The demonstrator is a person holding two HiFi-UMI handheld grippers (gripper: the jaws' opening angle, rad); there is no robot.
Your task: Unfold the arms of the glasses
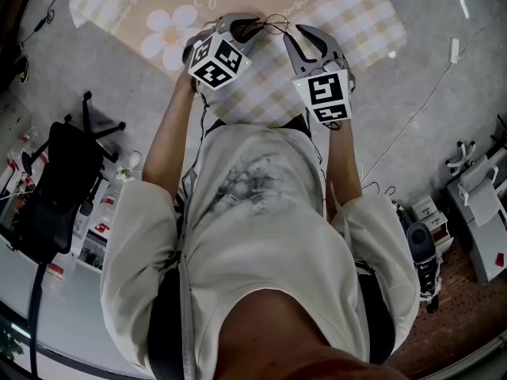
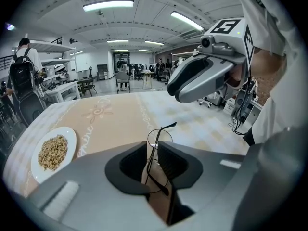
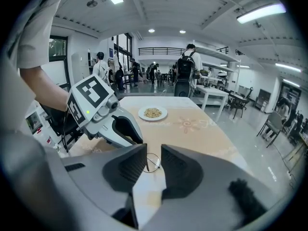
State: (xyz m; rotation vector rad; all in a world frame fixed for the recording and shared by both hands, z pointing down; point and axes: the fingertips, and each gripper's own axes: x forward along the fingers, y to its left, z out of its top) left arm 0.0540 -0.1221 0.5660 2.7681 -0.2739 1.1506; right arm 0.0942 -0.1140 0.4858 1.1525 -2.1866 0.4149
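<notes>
Thin black wire-framed glasses (image 2: pixel 159 137) hang just above the checked tablecloth (image 1: pixel 360 18), clear of it. My left gripper (image 2: pixel 152 146) is shut on the glasses: the frame runs between its pads, one round lens and an arm poke out past the tips, and a temple end lies inside the jaws. My right gripper (image 3: pixel 154 150) stands open close by, with a lens (image 3: pixel 153 161) showing beyond the gap and its pads not pressing on anything. In the head view the two grippers (image 1: pixel 252 28) (image 1: pixel 305 36) face each other over the near part of the table, the glasses (image 1: pixel 271 22) between them.
A white plate of grain (image 2: pixel 53 153) sits on the far side of the table. A black office chair (image 1: pixel 67 169) stands on the grey floor at left, with shelves beside it. A cable (image 1: pixel 432 93) trails over the floor at right. People and other tables fill the hall behind.
</notes>
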